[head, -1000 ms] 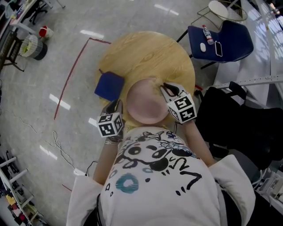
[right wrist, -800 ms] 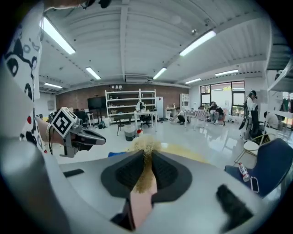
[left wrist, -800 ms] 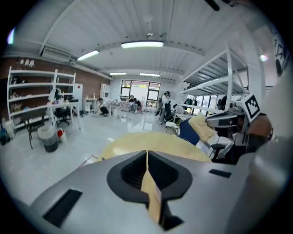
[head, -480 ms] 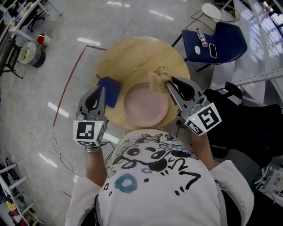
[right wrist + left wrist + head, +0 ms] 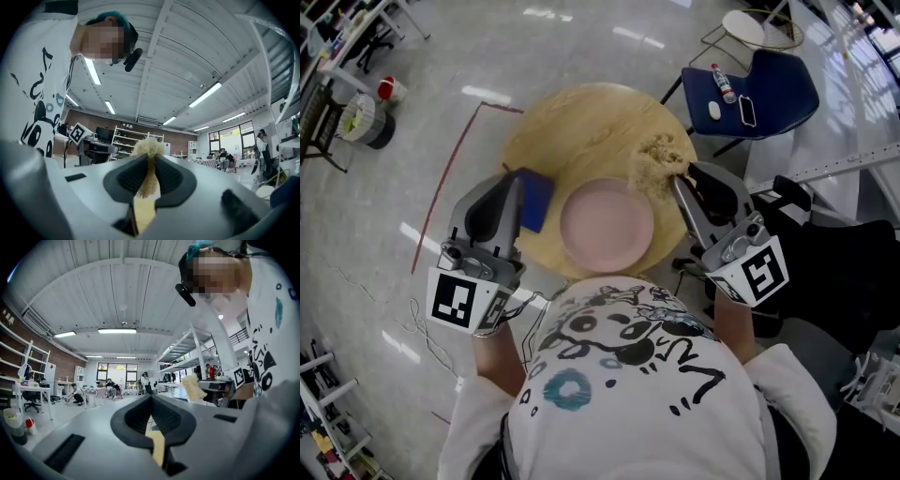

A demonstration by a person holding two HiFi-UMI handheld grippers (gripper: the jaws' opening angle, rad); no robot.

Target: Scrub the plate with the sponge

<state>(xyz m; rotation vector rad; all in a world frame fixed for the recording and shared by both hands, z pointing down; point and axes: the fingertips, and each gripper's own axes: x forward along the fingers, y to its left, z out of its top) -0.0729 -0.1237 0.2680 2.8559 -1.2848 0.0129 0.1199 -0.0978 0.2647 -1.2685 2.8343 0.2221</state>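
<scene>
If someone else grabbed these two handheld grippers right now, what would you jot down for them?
Left gripper: shut, empty, pointing upward.
Right gripper: shut on the sponge, held up clear of the plate.
Plate: lies empty near the round table's near edge.
Done: sponge is in the grip.
Left: lower the sponge onto the plate and scrub.

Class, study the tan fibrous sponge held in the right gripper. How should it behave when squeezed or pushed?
Probably soft and compressible: the sponge is pinched thin between the right gripper's fingers yet puffs out above them. Likely light, since a small pinch carries it clear of the pink plate. Its ragged fibres suggest it grips rather than slips.
</scene>
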